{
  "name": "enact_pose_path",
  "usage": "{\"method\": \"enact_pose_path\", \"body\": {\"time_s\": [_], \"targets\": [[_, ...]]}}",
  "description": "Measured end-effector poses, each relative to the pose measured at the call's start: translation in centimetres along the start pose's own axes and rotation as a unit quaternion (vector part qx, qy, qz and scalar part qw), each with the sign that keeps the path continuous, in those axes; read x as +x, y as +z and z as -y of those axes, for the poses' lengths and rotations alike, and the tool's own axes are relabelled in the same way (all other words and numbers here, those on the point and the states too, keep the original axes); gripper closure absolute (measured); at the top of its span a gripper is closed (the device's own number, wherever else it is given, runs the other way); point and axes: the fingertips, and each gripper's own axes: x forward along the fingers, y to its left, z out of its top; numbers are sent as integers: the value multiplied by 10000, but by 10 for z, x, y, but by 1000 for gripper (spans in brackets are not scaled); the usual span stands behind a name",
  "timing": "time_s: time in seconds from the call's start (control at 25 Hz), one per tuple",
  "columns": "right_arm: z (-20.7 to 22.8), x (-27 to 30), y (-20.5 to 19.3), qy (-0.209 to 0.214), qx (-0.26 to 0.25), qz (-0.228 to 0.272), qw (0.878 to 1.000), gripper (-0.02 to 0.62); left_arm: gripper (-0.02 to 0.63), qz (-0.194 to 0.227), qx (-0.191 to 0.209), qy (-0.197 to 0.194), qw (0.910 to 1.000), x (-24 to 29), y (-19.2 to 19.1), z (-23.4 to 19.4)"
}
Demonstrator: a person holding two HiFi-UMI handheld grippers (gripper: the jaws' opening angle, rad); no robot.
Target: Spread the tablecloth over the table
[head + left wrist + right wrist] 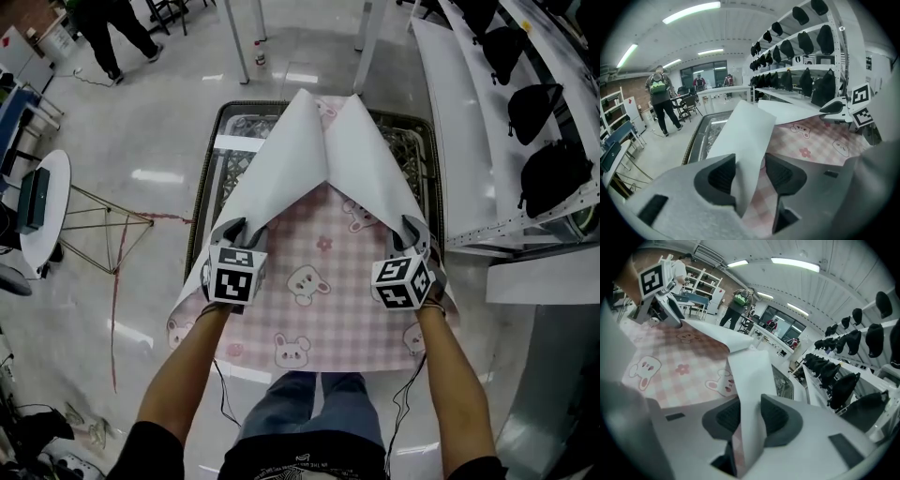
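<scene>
A pink checked tablecloth point(319, 281) with bunny prints lies over the near part of a glass-topped table point(217, 131). Its two far corners are folded back towards me, white underside point(309, 159) up. My left gripper point(234, 228) is at the left folded edge; in the left gripper view point(750, 174) the white edge point(745, 140) hangs loosely between parted pads with a gap beside it. My right gripper point(412, 230) is at the right folded edge; in the right gripper view point(750, 418) the white strip point(747, 380) stands between pads set slightly apart. The table's far half is bare.
White shelves with black bags point(539, 103) run along the right, close to the table. A small round table point(37, 211) and a wire stand point(103, 225) are at the left. A person point(112, 28) walks at the far left. Table legs point(239, 42) stand beyond.
</scene>
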Motion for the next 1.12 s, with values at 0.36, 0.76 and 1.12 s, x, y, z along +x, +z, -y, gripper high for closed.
{"method": "enact_pose_path", "body": {"time_s": [0.36,0.76,1.12], "targets": [[-12,-10,30,336,423,208,9983,232,179,329,129,-205,9992,-12,24,8],[-8,-25,52,505,663,328,9960,221,172,650,234,-503,9963,-22,59,30],[0,-33,68,600,438,276,9969,235,173,777,194,-808,9935,-25,80,47]]}}
